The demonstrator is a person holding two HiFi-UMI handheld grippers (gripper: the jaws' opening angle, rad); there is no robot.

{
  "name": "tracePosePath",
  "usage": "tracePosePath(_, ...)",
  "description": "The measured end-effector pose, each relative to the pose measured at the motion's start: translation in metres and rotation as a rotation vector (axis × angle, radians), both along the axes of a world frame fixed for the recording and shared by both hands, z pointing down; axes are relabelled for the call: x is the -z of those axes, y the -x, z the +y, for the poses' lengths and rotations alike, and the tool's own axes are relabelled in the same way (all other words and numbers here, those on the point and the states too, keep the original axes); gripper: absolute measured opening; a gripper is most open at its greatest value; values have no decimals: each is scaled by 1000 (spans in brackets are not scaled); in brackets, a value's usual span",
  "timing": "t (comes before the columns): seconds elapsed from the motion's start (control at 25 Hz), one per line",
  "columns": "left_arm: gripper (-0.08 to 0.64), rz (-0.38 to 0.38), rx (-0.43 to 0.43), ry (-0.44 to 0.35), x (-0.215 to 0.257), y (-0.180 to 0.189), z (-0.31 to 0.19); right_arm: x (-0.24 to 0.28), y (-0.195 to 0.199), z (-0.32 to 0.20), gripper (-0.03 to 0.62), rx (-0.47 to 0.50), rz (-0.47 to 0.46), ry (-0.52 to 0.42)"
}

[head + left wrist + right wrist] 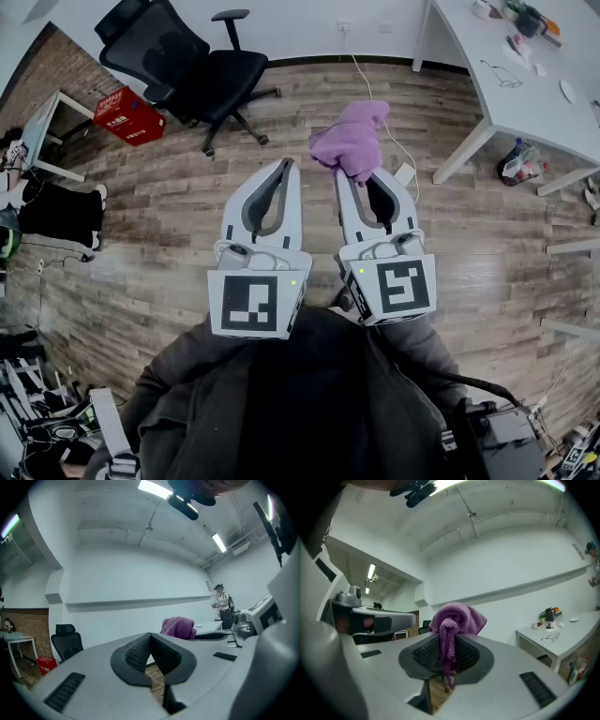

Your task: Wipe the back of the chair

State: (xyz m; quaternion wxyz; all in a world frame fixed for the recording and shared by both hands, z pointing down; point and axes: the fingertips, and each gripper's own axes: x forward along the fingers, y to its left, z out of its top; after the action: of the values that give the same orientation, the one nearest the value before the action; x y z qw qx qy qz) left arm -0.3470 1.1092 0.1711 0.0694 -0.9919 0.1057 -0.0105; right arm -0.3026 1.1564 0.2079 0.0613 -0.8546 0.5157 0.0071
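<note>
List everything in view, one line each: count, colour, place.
office chair: one, black, on the wooden floor ahead, to the left
crate: one, red, on the floor left of the chair
cloth: one, purple, clamped in the right gripper
table: one, white, at the right
glasses: one pair, dark-framed, on the table
bag: one, clear plastic, on the floor under the table
bystander: one, far off in the left gripper view
left gripper: one, grey, jaws together, empty
right gripper: one, grey, closed on the cloth
</note>
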Motion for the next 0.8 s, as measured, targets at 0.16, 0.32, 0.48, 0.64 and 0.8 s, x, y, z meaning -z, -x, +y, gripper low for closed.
tracePosePath(0.16, 5, -10, 6, 10, -9, -9, 9, -7, -11, 8, 72, 5, -8, -2)
tracePosePath(0.32, 5, -30, 24, 14, -16, -17, 5, -12, -20, 4, 72, 23, -23, -3)
tracePosePath(0.48, 5, -41, 47, 22, -24, -23, -9, -20, -27, -12, 72, 48, -38, 10)
tracePosePath(0.64, 4, -49, 68, 56, -36, -33, -36, -31, -37, -38, 72, 69, -58, 32)
tracePosePath(0.8, 5, -46, 76, 96, -47, -58, -76, -39, -59, -74, 72, 92, -88, 29)
